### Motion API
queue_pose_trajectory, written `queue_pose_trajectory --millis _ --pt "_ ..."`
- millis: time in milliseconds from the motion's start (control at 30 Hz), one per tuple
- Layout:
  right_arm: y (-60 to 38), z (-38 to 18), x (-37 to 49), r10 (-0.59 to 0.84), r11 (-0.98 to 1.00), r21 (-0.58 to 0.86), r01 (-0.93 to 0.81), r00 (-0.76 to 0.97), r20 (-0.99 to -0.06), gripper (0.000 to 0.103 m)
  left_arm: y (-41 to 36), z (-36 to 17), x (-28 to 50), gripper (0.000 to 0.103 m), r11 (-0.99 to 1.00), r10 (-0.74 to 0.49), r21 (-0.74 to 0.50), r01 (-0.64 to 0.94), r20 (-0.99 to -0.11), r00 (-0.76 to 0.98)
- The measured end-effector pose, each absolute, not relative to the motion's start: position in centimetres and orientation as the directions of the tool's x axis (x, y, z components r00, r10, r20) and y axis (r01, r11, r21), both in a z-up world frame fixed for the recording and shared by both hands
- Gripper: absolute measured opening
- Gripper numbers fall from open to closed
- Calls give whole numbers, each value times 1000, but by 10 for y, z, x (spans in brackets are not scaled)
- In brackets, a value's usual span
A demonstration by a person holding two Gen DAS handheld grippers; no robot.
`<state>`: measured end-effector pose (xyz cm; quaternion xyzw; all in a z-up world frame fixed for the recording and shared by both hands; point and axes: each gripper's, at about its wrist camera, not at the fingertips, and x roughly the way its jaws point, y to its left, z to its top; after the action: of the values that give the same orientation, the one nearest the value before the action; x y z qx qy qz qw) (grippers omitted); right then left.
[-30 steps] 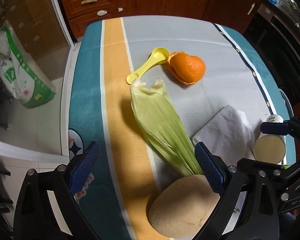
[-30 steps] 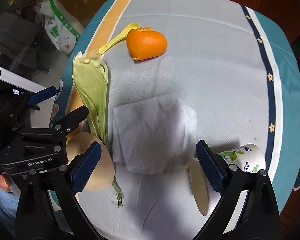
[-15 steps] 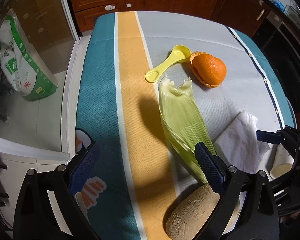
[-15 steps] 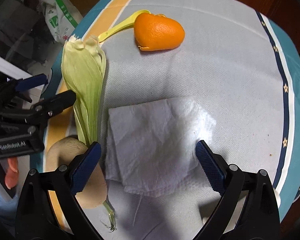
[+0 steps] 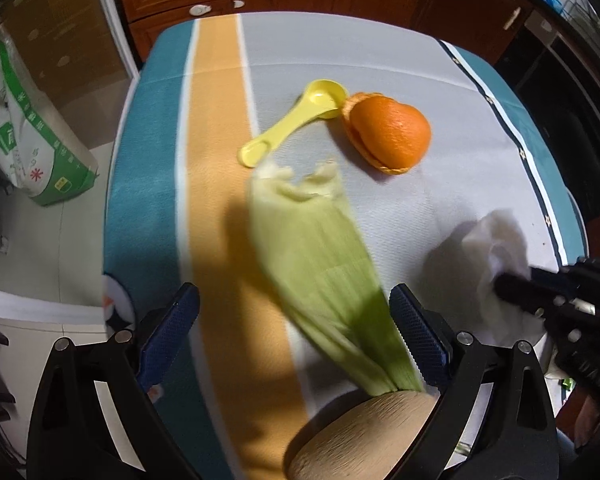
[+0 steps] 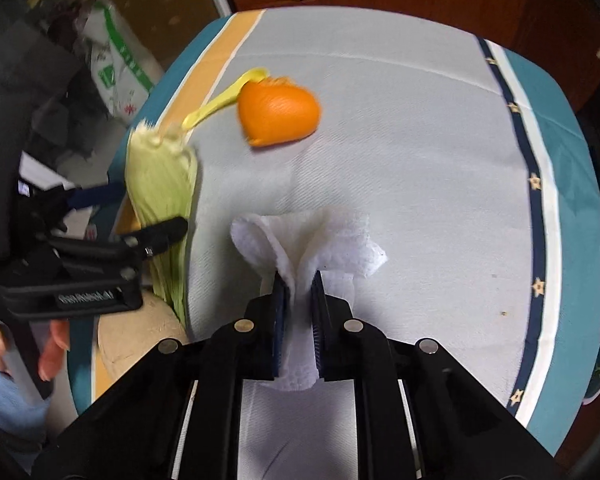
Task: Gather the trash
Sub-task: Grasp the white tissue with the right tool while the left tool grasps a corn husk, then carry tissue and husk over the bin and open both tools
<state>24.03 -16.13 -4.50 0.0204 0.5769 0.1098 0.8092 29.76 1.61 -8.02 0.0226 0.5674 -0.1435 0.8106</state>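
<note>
Since a second ago, left view: my left tool point(image 5: 294, 322), pads apart, has dropped over the corn husk point(image 5: 316, 256) on the tabletop point(image 5: 216, 128), ready to pinch it. Right view: my right tool point(image 6: 298, 292) closing on the bunched napkin point(image 6: 312, 236), gathered for lifting; orange peel point(image 6: 278, 114) waits beyond.

— What's on the bench point(image 6: 420, 128)?
— A corn husk point(image 5: 316, 264) by the orange stripe near its left edge, a yellow scoop point(image 5: 296, 120) touching an orange peel point(image 5: 392, 132) (mid-bench), a bunched white napkin point(image 6: 324, 236).
</note>
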Motion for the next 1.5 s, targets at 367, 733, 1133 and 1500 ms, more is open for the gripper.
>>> queue_pose_trajectory --millis 367,733,1133,1500 --pt "-208 -34 234 238 971 230 -66 347 -907 12 -26 -80 287 30 939 -180 -49 340 -913 365" --pt "-240 -22 219 281 954 299 -19 407 -869 12 -56 -33 276 4 918 -265 -104 383 -878 398" --pt "-305 2 182 299 920 386 72 510 -806 12 -133 14 261 4 857 -330 -85 508 -848 414" --pt "-370 17 143 287 874 462 150 609 -740 12 -203 46 240 5 786 -363 -51 616 -844 394"
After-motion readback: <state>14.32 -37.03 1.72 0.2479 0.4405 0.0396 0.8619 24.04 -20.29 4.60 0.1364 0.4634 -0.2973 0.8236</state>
